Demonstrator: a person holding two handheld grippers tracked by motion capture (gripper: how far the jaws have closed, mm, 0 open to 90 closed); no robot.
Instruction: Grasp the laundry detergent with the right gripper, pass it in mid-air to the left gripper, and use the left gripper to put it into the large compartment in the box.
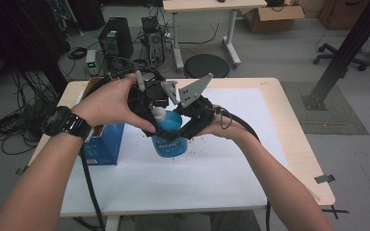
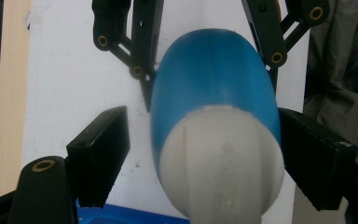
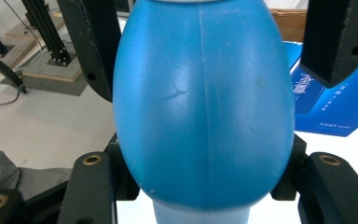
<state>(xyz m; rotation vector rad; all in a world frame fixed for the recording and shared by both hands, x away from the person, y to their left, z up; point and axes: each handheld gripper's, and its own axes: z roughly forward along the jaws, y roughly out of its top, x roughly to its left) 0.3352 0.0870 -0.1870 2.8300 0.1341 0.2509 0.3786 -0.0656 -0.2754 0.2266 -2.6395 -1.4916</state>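
Blue bottle — rounded, egg-shaped plastic body with a vertical mould seam, white domed cap at one end, printed label on the lower body. It is held up above the white sheet on the desk, between the two grippers, not resting on the surface.

Right gripper: fingers closed on the bottle's blue body, one on each side, pads pressing on it; in the right gripper view the body bulges forward between them and covers the middle.

Left gripper: at the cap end. In the left gripper view the cap sits between its fingers — the finger at picture right is against or just beside the cap, the finger at picture left is clearly apart from it, a strip of white sheet visible in the gap. So not gripping; fingers partly open around the cap. Beyond the cap, the right gripper's fingers flank the blue body.

Blue box: on the desk just beside the left hand, under the wrist with the black watch.
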